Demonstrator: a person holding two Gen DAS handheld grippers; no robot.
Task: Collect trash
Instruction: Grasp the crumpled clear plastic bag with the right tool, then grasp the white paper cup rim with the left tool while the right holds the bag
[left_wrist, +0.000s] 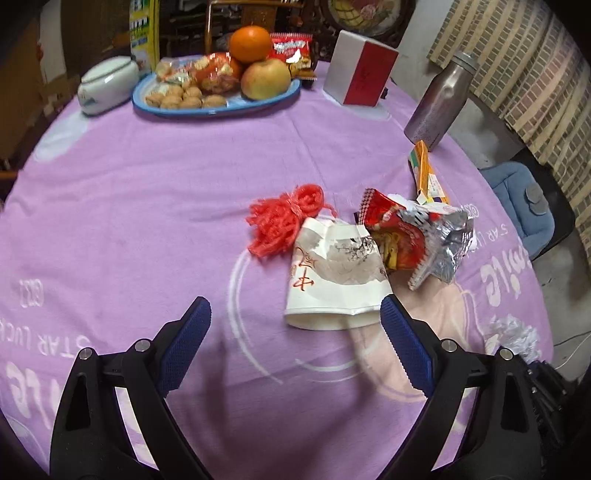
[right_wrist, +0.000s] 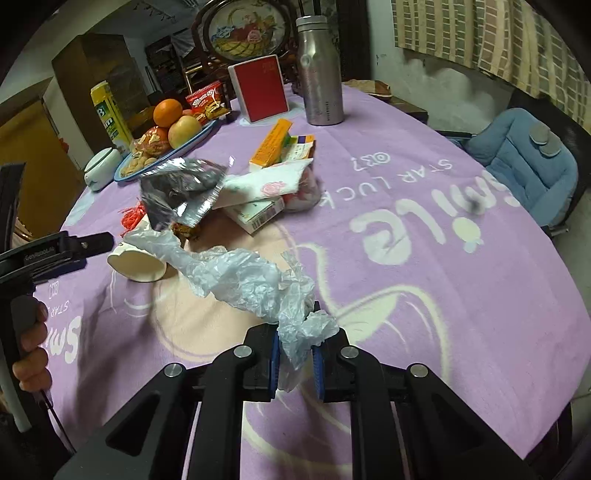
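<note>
The right gripper (right_wrist: 295, 363) has its fingers closed on a crumpled plastic bag (right_wrist: 236, 277); the left gripper (left_wrist: 295, 325) stands wide open, empty, above the desk (left_wrist: 147, 206).

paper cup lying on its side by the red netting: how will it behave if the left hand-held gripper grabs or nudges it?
The paper cup looks already creased and flattened near its rim, so it will probably crush further under a firm squeeze. It is likely very light and may skid on the purple tablecloth rather than resist. Lying on its side, it could roll in a curve, though the dents may stop that.

Crumpled plastic bag (right_wrist: 255, 284) pinched in right hand-held gripper (right_wrist: 295, 363).
</note>
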